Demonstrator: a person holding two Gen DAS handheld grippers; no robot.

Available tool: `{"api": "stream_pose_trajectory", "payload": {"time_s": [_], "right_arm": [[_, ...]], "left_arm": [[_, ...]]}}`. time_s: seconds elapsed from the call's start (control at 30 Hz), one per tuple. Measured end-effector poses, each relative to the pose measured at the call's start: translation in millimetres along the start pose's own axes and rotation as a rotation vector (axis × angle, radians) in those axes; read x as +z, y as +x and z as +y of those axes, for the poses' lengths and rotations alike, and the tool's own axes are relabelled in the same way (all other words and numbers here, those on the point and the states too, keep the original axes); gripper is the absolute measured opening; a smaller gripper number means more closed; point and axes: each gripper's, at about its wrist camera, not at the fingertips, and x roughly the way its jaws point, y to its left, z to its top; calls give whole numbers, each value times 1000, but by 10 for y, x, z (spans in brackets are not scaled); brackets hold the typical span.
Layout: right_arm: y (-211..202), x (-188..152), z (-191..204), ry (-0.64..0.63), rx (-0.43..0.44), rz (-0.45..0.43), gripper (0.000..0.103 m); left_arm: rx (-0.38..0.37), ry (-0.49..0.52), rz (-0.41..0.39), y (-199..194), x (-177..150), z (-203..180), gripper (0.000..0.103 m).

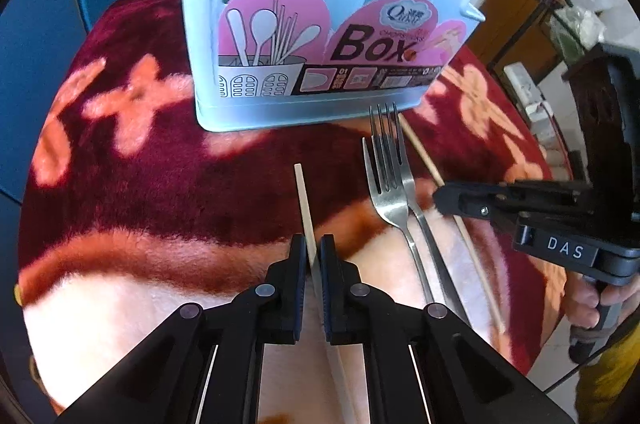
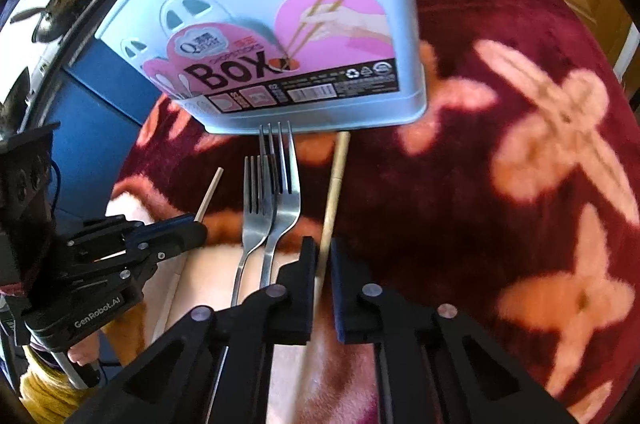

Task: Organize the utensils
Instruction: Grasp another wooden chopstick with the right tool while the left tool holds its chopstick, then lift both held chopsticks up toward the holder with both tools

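Left tool (image 1: 313, 250) pinched on one chopstick (image 1: 301, 192), right tool (image 2: 323, 254) pinched on other chopstick (image 2: 335, 180). Both sticks pointing straight ahead at blue box (image 1: 320, 24), w/ two forks (image 1: 390, 180) on surface between. Box near, ahead of both.

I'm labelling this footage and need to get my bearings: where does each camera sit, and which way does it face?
Left wrist: on the left hand-held gripper, looking down along its fingers, shut on a chopstick, toward the blue box; a hand shows at right.
Right wrist: on the right hand-held gripper, looking down at its own chopstick; a yellow sleeve shows at lower left.
Shared: the box, two forks, both chopsticks, and each other's gripper.
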Motion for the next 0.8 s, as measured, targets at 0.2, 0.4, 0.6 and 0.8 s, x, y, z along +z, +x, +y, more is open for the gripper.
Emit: {"api": "stream_pose_trajectory", "payload": {"time_s": [0.2,0.4,0.6,0.8], "right_arm": [[-178,-121,-121,29,52,-53,6],[-418,-343,-133,16,81,-146,6],[-694,-524,-149,24,109,-271,6],[-893,-652,-78,14,99,-386,6]], "left_arm": [[-61,-61,-56,-104,-76,55,4],[-62,-63,-161,-317,-183,17,4],[-58,-71,-280,-585,-303,-19,4],[-40,-55,-351,-794,-338,-93,4]]}}
